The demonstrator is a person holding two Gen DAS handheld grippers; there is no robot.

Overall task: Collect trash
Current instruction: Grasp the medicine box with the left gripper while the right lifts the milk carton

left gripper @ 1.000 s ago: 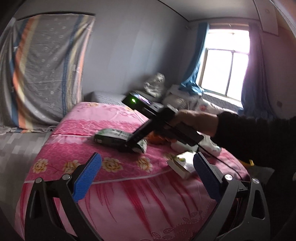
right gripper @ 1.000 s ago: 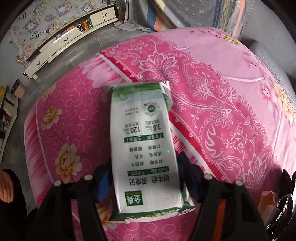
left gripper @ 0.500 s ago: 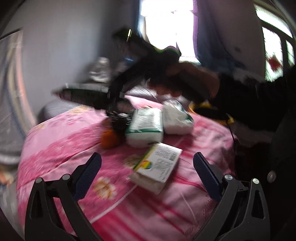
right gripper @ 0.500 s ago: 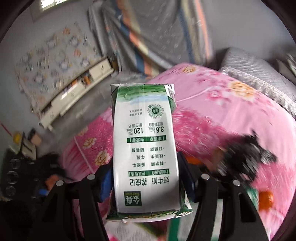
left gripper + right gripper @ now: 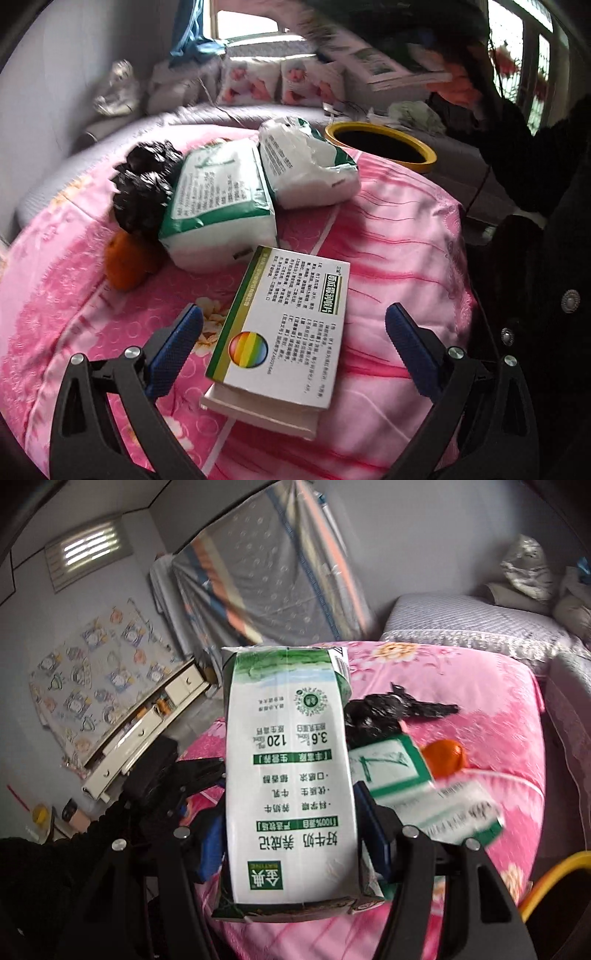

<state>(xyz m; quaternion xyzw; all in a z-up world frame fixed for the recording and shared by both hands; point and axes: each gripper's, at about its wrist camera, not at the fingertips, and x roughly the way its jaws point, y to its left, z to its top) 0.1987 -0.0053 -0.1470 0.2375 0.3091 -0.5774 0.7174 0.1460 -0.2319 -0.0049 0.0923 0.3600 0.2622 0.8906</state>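
starting with the pink bed [image 5: 399, 236], which carries all the trash: two soft white-and-green tissue packs [image 5: 221, 206] at twelve o'clock of the left gripper [image 5: 291, 350], a crumpled black bag [image 5: 144, 192] at eleven, an orange [image 5: 125, 262] beside it. the yellow-rimmed bin [image 5: 380, 147] waits at one o'clock. the flat rainbow-marked box [image 5: 284, 332] lies between the left gripper's wide-apart fingers, untouched; it looks light and stiff, so best pinched across its long edges. the right gripper [image 5: 291, 834] is clamped on the milk carton [image 5: 291, 786], held in the air above the bed; a thin-walled thing, likely empty, which could crush under hard squeezing.
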